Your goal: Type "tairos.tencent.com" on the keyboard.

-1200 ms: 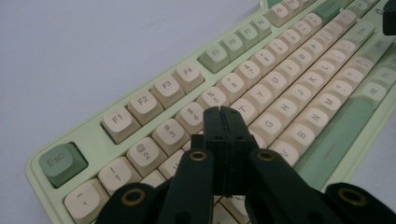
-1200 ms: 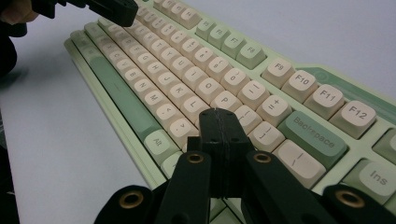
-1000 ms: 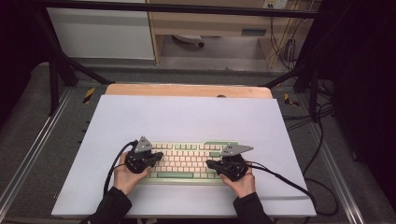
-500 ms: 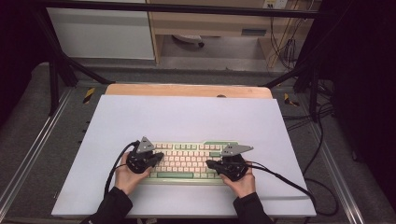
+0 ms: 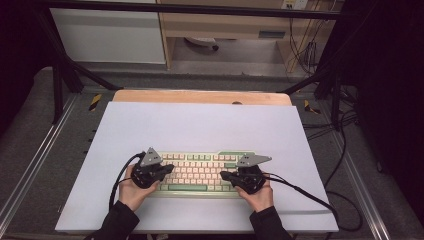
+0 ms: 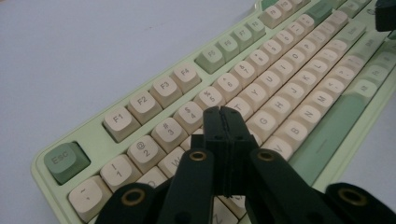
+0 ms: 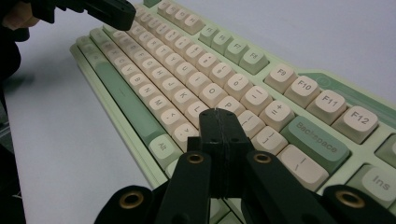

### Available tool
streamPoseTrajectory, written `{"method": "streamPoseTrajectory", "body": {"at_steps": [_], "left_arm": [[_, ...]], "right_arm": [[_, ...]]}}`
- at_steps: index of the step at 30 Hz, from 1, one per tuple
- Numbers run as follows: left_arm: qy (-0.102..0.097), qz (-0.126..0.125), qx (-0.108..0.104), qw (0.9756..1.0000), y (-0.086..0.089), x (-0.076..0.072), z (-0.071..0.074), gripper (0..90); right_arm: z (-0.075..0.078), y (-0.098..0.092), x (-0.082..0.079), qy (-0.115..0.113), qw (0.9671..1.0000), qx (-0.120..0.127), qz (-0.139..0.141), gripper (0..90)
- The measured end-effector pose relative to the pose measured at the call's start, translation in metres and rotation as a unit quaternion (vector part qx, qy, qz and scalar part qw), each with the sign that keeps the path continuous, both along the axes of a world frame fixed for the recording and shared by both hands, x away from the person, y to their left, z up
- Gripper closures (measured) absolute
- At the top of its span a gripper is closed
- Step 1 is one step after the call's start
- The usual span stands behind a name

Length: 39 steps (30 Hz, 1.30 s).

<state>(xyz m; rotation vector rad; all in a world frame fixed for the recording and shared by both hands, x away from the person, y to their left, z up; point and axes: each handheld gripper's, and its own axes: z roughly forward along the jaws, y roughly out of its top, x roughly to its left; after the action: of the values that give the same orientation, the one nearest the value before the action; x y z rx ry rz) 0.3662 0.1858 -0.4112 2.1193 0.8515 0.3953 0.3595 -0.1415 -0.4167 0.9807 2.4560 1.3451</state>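
My left gripper (image 6: 220, 114): jaws pressed together, empty, over the keyboard (image 5: 200, 172)'s left keys.
My right gripper (image 7: 219, 116): jaws together, empty, over its right keys.

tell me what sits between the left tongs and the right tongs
In the high view, the keyboard's middle keys lie between the left tongs and right tongs.

Between the earlier pictures and this one, very little changed. In the high view, the left gripper (image 5: 167, 169), held over the left end of the keyboard (image 5: 197, 172), shifted very slightly to the right, nudging a touch farther in over the keys. Its grey three-cornered plate (image 5: 150, 157) moved with it.
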Motion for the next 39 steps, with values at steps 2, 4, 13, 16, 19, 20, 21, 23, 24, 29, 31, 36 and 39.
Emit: {"method": "streamPoseTrajectory", "body": {"at_steps": [2,4,13,16,19,20,21,23,24,29,31,36,39], "left_arm": [[0.0,-0.001,-0.001,1.0,0.003,-0.002,0.001,89.9],[-0.001,0.0,0.0,1.0,0.006,-0.005,0.001,89.9],[0.004,0.005,-0.004,1.0,0.021,-0.013,-0.003,89.8],[0.007,0.008,-0.013,0.9999,0.026,-0.014,-0.002,89.8],[0.006,0.012,-0.014,0.9998,0.029,-0.015,-0.002,89.9],[0.007,0.012,-0.014,0.9998,0.029,-0.015,-0.003,89.9],[0.008,0.013,-0.014,0.9998,0.03,-0.015,-0.003,89.9],[0.008,0.012,-0.013,0.9998,0.03,-0.015,-0.004,89.9],[0.009,0.013,-0.013,0.9998,0.031,-0.015,-0.004,89.9],[0.009,0.012,-0.015,0.9998,0.031,-0.015,-0.005,89.9],[0.009,0.012,-0.014,0.9998,0.03,-0.016,-0.006,89.9],[0.01,0.01,-0.015,0.9998,0.03,-0.016,-0.006,89.9],[0.01,0.01,-0.015,0.9998,0.03,-0.016,-0.006,89.9]], "right_arm": [[0.0,0.001,0.0,0.0,1.0,0.001,0.001,90.0],[0.0,0.002,0.0,0.003,1.0,0.0,0.001,90.0],[0.0,0.016,0.001,0.002,0.9999,0.003,0.011,90.0],[-0.001,0.02,0.002,0.004,0.9999,0.002,0.013,90.0],[-0.001,0.026,0.003,0.004,0.9998,0.001,0.02,90.0],[-0.001,0.029,0.003,0.006,0.9998,0.0,0.02,90.0],[-0.001,0.031,0.003,0.006,0.9997,0.001,0.023,90.0],[-0.001,0.036,0.004,0.006,0.9997,0.001,0.025,90.0],[-0.001,0.038,0.004,0.007,0.9996,0.004,0.029,90.0],[-0.003,0.051,0.005,0.008,0.9993,0.004,0.035,90.0],[-0.004,0.056,0.006,0.01,0.9993,0.005,0.037,90.0],[-0.008,0.068,0.008,0.012,0.999,0.004,0.043,90.0],[-0.01,0.072,0.008,0.015,0.9989,0.001,0.044,90.0]]}}
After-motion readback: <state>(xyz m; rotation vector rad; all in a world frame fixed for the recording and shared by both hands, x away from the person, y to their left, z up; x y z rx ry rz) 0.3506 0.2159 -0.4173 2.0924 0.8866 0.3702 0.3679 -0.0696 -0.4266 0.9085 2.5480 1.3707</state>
